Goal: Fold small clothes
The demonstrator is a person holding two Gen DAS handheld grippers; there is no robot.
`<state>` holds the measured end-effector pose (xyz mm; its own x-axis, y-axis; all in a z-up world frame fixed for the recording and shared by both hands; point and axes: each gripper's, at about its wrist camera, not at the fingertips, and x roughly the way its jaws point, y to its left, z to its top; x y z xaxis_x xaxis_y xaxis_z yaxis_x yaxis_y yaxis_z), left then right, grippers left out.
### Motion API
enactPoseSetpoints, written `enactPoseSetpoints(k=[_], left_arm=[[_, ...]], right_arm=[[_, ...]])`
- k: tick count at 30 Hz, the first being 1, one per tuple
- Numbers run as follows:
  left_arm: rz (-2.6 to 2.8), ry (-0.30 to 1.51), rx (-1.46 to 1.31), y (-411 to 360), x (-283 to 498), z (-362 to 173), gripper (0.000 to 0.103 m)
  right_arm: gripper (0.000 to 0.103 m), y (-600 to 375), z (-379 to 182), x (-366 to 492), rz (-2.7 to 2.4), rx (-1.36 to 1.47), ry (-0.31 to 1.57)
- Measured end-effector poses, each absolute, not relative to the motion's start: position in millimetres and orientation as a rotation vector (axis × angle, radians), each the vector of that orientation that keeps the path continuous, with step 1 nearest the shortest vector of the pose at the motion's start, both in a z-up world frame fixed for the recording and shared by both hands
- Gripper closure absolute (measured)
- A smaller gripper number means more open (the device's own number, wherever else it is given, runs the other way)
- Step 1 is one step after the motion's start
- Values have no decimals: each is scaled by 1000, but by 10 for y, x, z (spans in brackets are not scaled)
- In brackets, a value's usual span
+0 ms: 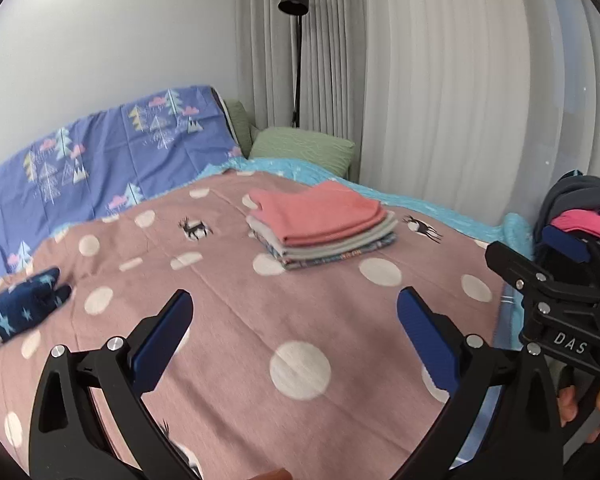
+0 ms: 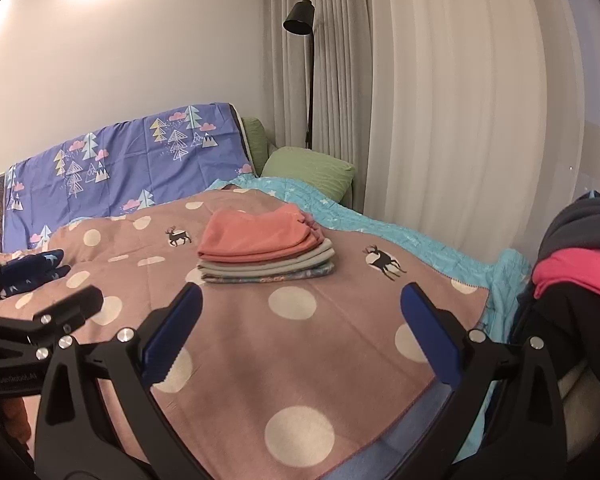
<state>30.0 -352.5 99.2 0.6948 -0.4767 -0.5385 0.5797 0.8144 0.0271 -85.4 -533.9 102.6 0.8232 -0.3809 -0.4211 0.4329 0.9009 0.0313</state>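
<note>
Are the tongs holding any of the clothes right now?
No. The left tongs and the right tongs are both wide open with nothing between them. The folded stack lies on the blanket.

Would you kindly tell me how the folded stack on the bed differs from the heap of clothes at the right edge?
The folded stack is flat, squared and lies on the dotted blanket; the heap is rumpled and sits off the bed. Salmon tops the stack; hot pink and grey show in the heap. Both are clothes.

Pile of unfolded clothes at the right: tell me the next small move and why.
Probably swing the right gripper toward the heap of unfolded dark and pink clothes: both grippers are open and empty, and the coral-topped folded stack looks finished.
</note>
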Motion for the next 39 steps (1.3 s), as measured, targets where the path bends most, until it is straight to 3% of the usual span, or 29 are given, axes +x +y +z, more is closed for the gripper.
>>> enactPoseSetpoints(k=[39], left_arm=[[-509, 536, 233, -3349, 10, 844, 1]], right_arm=[[2, -5120, 987, -968, -440, 100, 481]])
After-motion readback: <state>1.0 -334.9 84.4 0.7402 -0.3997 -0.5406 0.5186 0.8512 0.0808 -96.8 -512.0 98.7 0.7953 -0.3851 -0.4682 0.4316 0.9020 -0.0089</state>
